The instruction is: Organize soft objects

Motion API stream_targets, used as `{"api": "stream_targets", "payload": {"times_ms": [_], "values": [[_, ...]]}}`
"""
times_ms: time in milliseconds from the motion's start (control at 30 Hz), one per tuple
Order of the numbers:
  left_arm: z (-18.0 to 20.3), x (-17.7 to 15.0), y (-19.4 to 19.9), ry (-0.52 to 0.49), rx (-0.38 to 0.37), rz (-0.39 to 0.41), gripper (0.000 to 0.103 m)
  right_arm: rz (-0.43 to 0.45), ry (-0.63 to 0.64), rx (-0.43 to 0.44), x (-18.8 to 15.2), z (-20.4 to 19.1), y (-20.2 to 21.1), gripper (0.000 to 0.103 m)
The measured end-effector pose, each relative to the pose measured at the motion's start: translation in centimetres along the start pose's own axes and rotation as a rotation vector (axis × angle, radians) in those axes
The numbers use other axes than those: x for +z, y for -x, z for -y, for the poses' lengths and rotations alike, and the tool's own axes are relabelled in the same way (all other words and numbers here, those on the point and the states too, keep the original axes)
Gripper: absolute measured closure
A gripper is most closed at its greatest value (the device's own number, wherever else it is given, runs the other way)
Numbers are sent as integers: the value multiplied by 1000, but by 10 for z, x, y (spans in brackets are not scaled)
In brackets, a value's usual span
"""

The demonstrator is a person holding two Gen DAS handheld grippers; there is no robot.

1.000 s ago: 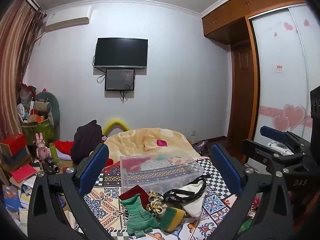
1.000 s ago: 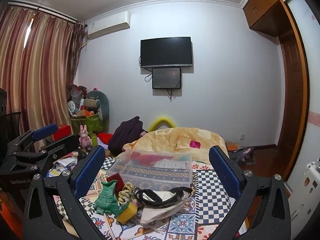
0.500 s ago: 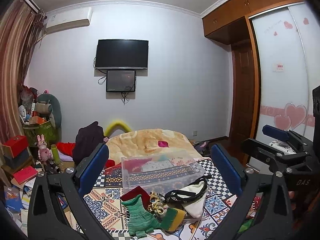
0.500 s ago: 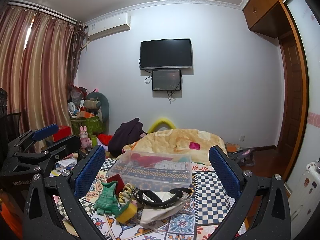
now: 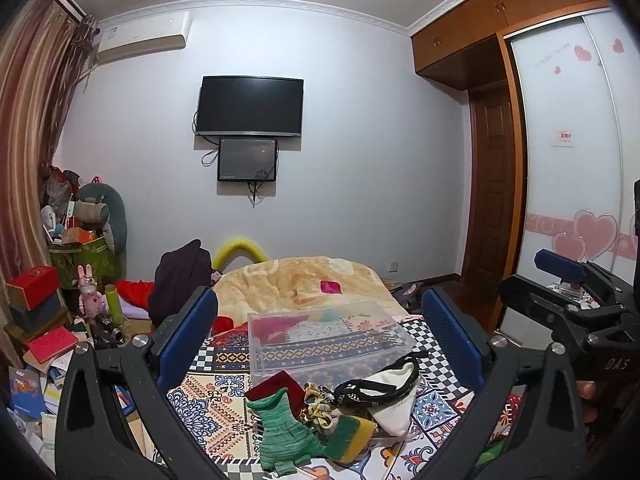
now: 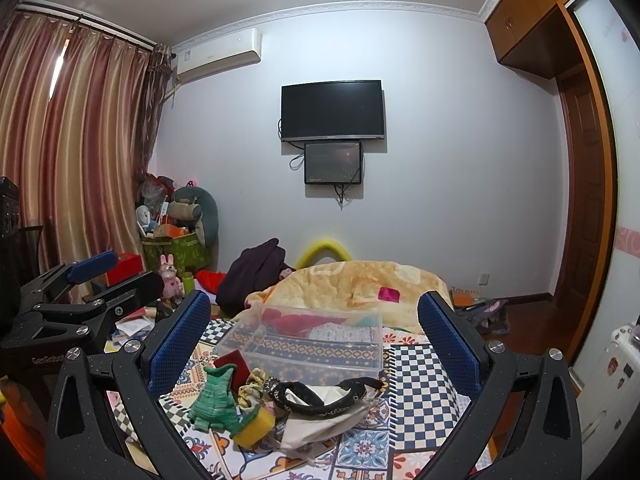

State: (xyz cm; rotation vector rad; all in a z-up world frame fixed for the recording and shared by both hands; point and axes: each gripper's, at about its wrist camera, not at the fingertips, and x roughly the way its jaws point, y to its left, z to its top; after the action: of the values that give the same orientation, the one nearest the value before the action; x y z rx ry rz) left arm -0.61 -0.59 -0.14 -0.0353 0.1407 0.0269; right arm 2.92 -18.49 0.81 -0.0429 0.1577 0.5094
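Observation:
A pile of soft things lies on the patterned bed cover: a green knitted piece (image 5: 286,432) (image 6: 214,398), a yellow-green sponge (image 5: 352,432) (image 6: 254,428), a dark red cloth (image 5: 276,386), a scrunchie (image 5: 316,398) and a white pouch with black strap (image 5: 394,396) (image 6: 320,404). A clear plastic box (image 5: 324,340) (image 6: 308,340) stands just behind the pile. My left gripper (image 5: 320,340) is open and empty above the pile. My right gripper (image 6: 314,340) is open and empty, held to the right of the left one.
A yellow blanket (image 5: 304,280) and dark clothes (image 5: 180,276) lie behind the box. Boxes, books and toys (image 5: 44,320) crowd the left side. A wardrobe (image 5: 568,160) stands on the right. A TV (image 5: 250,106) hangs on the far wall.
Both views have shifted slightly; the left gripper has turned a little leftward. Both grippers stay open and nothing on the bed has moved.

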Motion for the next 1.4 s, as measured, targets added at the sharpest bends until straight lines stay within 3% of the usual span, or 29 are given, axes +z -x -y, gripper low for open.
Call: {"api": "stream_targets", "payload": {"times_ms": [1000, 1400], "values": [[2, 1, -1, -8, 2, 1, 0, 14, -10, 4, -3, 3, 0, 0], [-4, -11, -26, -2, -4, -66, 0, -50, -28, -6, -16, 9, -20, 0]]}}
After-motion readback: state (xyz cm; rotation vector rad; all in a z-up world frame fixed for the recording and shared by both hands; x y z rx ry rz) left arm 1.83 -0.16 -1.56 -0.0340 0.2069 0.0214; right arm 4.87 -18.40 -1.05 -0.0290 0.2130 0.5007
